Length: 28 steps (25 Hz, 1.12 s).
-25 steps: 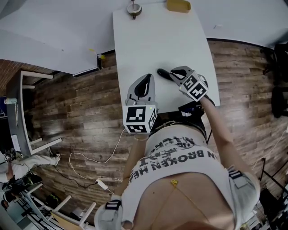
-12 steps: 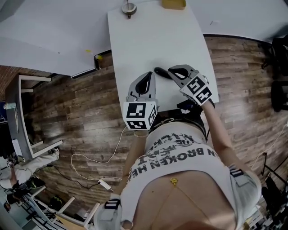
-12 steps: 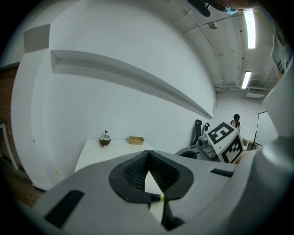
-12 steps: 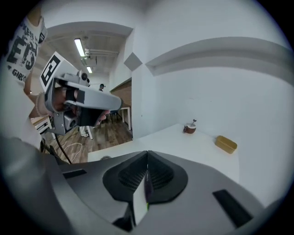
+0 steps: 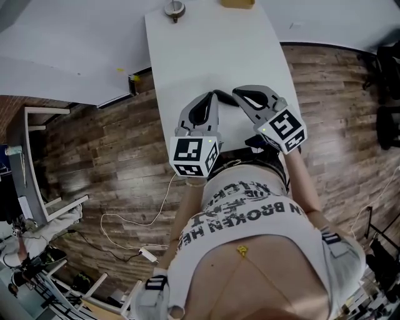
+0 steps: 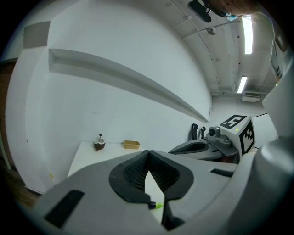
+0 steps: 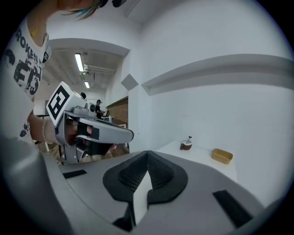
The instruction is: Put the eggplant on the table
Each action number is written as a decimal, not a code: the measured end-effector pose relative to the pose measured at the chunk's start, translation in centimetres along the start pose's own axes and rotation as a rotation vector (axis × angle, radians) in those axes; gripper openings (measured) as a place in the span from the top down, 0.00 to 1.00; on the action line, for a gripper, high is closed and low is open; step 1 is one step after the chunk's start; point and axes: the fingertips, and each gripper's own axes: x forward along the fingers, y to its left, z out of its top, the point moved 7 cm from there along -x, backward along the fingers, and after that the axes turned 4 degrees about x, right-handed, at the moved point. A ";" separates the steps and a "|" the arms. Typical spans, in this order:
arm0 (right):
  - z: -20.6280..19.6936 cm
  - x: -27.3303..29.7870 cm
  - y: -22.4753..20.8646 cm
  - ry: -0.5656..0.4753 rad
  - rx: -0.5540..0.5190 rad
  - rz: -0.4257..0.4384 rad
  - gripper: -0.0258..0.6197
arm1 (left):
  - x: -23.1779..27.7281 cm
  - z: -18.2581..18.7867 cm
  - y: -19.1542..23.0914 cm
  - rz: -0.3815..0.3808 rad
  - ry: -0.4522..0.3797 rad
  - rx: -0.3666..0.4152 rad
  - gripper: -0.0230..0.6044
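Note:
The dark eggplant lies on the white table near its front edge, partly hidden between my two grippers in the head view. Neither gripper view shows it. My left gripper hovers just left of it, jaws shut with nothing between them. My right gripper is raised just right of the eggplant, also shut and empty. Each gripper shows in the other's view, the right gripper's body and the left gripper's body.
At the table's far end stand a small brown bowl and a yellow tray. A white wall runs behind the table. Wooden floor lies to both sides.
My right gripper has risen off the table beside the eggplant. The eggplant has stayed where it lay. The left gripper has barely moved.

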 end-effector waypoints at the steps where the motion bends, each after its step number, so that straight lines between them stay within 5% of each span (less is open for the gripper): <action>1: 0.5 -0.2 0.1 -0.016 0.003 0.000 0.95 | 0.0 0.3 -0.1 -0.004 -0.008 0.001 0.97; 14: 7.0 -3.5 1.0 -0.237 0.000 -0.009 0.95 | -1.6 6.6 -1.3 -0.039 -0.168 0.042 0.97; 28: 8.8 -4.8 1.9 -0.289 -0.020 -0.003 0.95 | -2.7 8.3 -2.2 -0.052 -0.205 0.067 0.97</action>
